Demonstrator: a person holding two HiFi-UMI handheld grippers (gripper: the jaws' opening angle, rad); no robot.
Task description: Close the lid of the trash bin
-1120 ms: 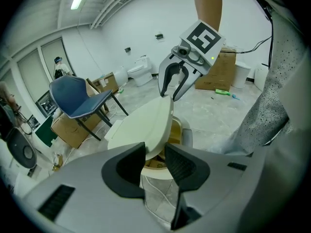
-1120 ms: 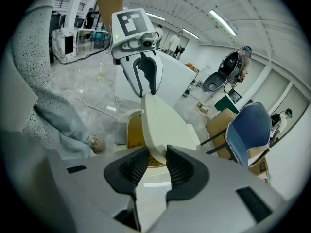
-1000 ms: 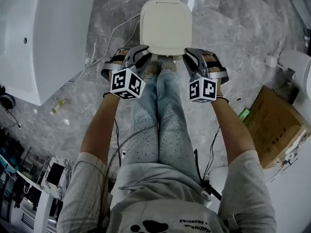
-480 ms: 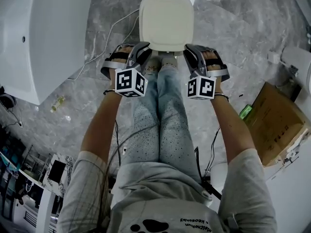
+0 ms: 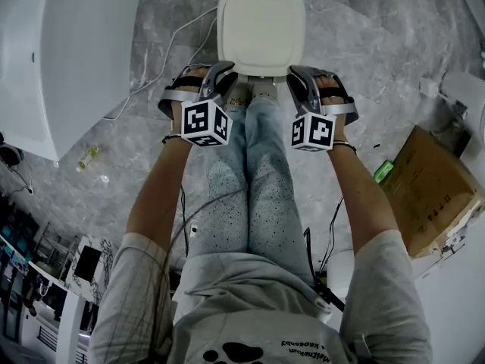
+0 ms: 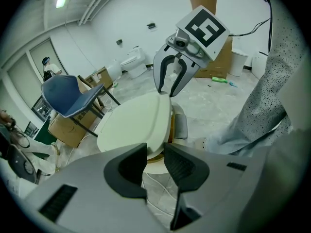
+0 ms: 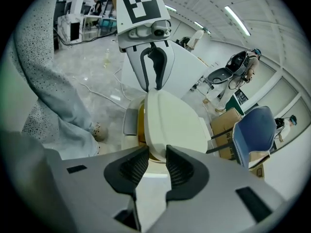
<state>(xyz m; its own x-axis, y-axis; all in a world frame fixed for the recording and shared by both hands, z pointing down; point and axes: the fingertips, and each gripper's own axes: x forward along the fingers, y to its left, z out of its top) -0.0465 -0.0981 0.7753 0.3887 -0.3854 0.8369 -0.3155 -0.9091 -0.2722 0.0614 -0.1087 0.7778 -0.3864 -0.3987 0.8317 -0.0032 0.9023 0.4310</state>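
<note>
The trash bin stands on the floor in front of the person's feet, its cream lid (image 5: 261, 25) tilted slightly up at the front. Yellow shows under the lid (image 6: 141, 125) in both gripper views. My left gripper (image 5: 226, 76) is at the lid's front left corner and my right gripper (image 5: 291, 77) at its front right corner. The left gripper (image 6: 154, 155) has the lid's rim between its jaws, which have just been closing on it. The right gripper (image 7: 156, 160) pinches the rim of the lid (image 7: 170, 118) on its side.
A grey foot pedal (image 6: 180, 126) sticks out at the bin's base. A large white appliance (image 5: 68, 51) lies to the left, with a cable (image 5: 159, 74) and a small bottle (image 5: 87, 158) on the floor. A cardboard box (image 5: 432, 188) sits at the right. A blue chair (image 6: 73, 93) stands beyond the bin.
Both grippers have sunk a little toward the bin while staying at the lid's front corners. The lid's front edge has come down with them.
</note>
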